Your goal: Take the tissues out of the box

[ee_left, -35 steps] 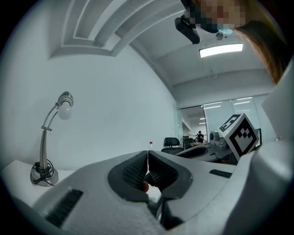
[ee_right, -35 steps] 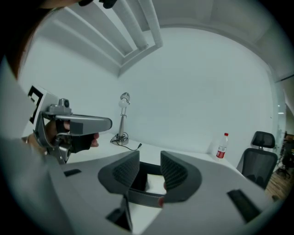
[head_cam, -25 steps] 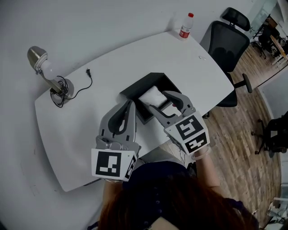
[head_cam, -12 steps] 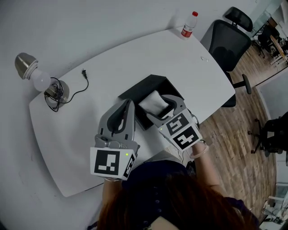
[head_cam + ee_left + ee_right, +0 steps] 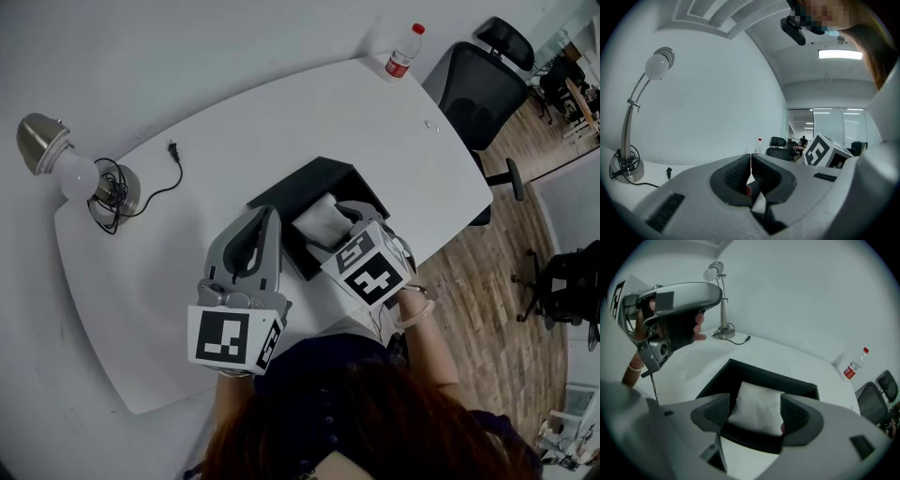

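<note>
Pointing down at the lower middle of the head view, the right gripper [image 5: 339, 228] stands with its jaws wide apart. They have just been opening. In the right gripper view the white wad of tissues [image 5: 757, 406] lies between the two pads, which flank it on either side without visibly pressing on it. The tissues sit in the black open-topped box [image 5: 768, 378], at the centre of that frame.

Just left of it in the head view, the left gripper [image 5: 269, 217] lies level, its tip close to the box's near left corner. In the left gripper view its jaws are closed together, pad against pad, with nothing between them.

The box [image 5: 300, 183] rests near the front edge of the white table [image 5: 281, 112], at the middle of the head view. The tissues [image 5: 322, 218] lie in its lower right part.

Farther off, a loose power plug [image 5: 173, 148] lies on the tabletop. A desk lamp [image 5: 56, 159] with a bare bulb stands at the left edge of the frame. A plastic bottle with a red cap [image 5: 403, 52] stands at the table's far corner, upper right. Beyond it a black office chair [image 5: 478, 89] stands on the wooden floor [image 5: 506, 281].
</note>
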Tool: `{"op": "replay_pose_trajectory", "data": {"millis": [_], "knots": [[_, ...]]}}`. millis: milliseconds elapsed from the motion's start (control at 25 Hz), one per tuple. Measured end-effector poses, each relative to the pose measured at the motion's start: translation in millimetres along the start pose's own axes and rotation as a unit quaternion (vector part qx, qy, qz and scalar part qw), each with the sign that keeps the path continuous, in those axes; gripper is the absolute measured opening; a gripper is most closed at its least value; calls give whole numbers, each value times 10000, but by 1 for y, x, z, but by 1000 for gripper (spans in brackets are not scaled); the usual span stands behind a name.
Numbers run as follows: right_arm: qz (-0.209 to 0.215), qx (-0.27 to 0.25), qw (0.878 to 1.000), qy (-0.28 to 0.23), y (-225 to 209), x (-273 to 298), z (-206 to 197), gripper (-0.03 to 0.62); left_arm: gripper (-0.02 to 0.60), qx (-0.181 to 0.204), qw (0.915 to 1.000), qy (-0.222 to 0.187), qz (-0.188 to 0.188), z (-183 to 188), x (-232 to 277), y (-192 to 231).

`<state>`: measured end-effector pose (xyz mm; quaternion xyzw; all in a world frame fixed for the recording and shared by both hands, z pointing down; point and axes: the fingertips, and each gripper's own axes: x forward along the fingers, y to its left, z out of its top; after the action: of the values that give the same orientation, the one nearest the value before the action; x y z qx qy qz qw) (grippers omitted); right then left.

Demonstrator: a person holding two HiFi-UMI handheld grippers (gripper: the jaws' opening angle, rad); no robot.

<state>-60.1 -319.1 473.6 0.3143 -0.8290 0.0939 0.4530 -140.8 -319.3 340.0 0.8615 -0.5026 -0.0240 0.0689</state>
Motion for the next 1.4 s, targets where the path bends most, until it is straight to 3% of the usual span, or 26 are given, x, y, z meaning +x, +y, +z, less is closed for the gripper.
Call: {"op": "replay_pose_trajectory", "data": {"millis": [280,720,1040,1400], "knots": [[233,-12,9977,643,1,13,-13,311,25,-141,9999,27,46,-5,6,10],[83,11,9912,1322,-2,28,-25,312,25,-301,9995,58,13,-11,11,16],[-55,-112,9897,1426,-1,31,-25,307,26,-306,9995,99,-45,-14,12,15],[-67,-90,9924,1228,-3,25,-22,253,25,-241,9997,52,-51,-9,8,13]]}}
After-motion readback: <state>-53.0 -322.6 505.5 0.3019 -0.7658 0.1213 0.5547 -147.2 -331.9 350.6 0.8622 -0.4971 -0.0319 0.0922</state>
